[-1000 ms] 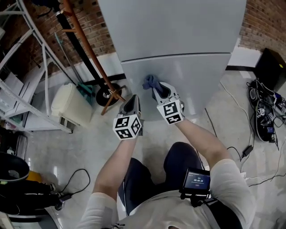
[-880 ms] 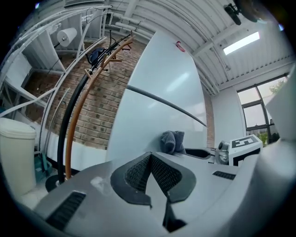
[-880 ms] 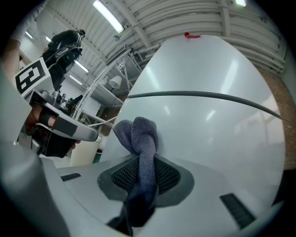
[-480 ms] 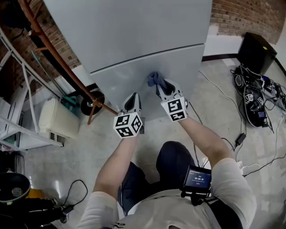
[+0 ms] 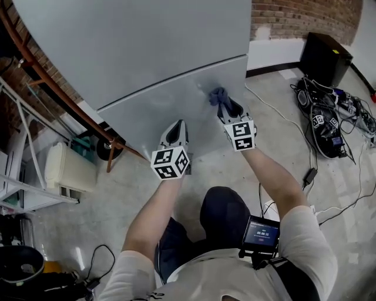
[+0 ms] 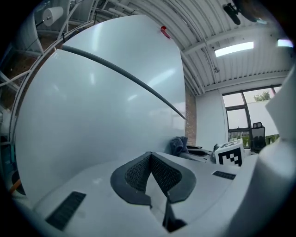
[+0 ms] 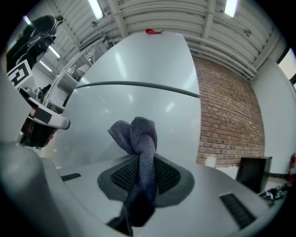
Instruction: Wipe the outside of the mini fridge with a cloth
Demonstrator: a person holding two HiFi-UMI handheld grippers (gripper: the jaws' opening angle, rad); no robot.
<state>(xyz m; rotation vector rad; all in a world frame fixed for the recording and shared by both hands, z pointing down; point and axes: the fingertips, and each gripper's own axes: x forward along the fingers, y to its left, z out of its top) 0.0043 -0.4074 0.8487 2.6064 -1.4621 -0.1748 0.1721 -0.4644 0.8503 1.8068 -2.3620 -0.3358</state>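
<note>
**While the cloth sits at the fridge's lower door: right tool clamped, left tool closed on nothing**

Where the head view looks down the grey fridge (image 5: pixel 147 59), the blue-grey cloth (image 5: pixel 218 96) is at the lower door, just under the dark door seam (image 5: pixel 170 82) and toward the fridge's right edge. Whether the cloth presses on the door is not settled by any view.

Right gripper (image 5: pixel 228 107): jaws clenched on the cloth. The right gripper view shows it pinched between the ribbed pads (image 7: pixel 163 175), with a bunched loop standing out past the tips toward the door.

Left gripper (image 5: pixel 177 126): held before the lower door, left of the cloth. The left gripper view shows its jaws drawn together with nothing between them.

Writing:
- The marker cubes (image 5: pixel 170 163) carry black-and-white square patterns only.
- A small screen (image 5: pixel 262 233) at the person's waist shows pale digits, too small to read.
- No brand mark can be made out on the fridge.

View differences:
- Only the gripper views show a small red object (image 7: pixel 154 31) on the fridge top and the ceiling light strips (image 6: pixel 233 48).
- Only the left gripper view shows windows (image 6: pixel 249 120) beyond the fridge.
- Only the head view shows the floor. A black box (image 5: pixel 326 59) and a tangle of cables (image 5: pixel 329 123) lie to the fridge's right, and a white container (image 5: pixel 69 166) lies to its left.
- A brick wall (image 5: pixel 305 17) stands behind the fridge.
</note>
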